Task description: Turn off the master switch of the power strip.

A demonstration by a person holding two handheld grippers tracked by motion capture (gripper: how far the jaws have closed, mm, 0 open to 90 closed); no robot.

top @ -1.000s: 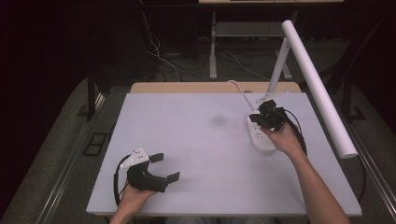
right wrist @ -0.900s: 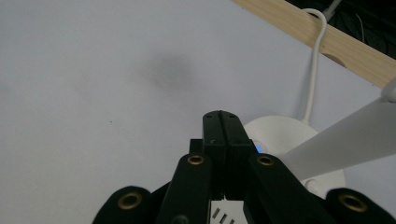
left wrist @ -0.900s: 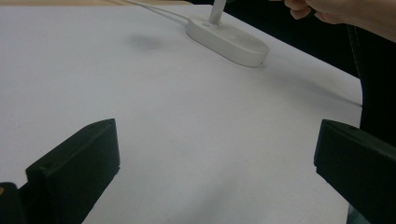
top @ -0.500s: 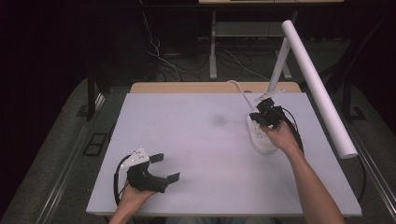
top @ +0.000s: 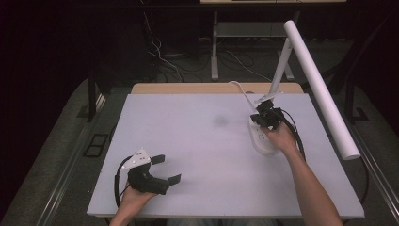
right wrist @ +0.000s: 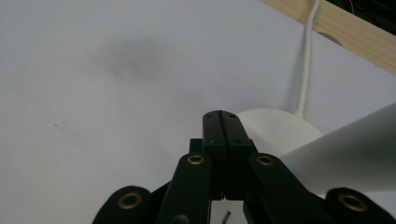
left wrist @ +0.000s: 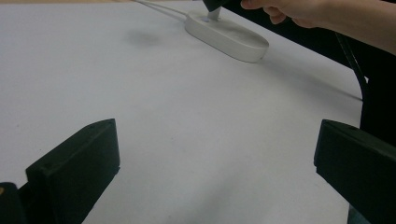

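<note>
Over on the left, near the front edge of the white table (top: 197,155), the left gripper (top: 169,168) is held low above the surface, jaws spread wide with nothing but bare tabletop between them. In the left gripper view those two black jaws stand far apart at the bottom corners. Nothing is being touched there.

Moving right, a faint dark smudge (top: 219,121) can be seen on the table around the middle.

Further right, the white oval lamp base (top: 260,137) sits on the table, with its white cable (top: 240,87) running off toward the back edge. The right gripper (top: 264,116) is pointed down at the far end of that base, jaws pressed fully together with nothing pinched. The lamp's slim stem and long white tube head (top: 320,89) are angled over the right side.
</note>
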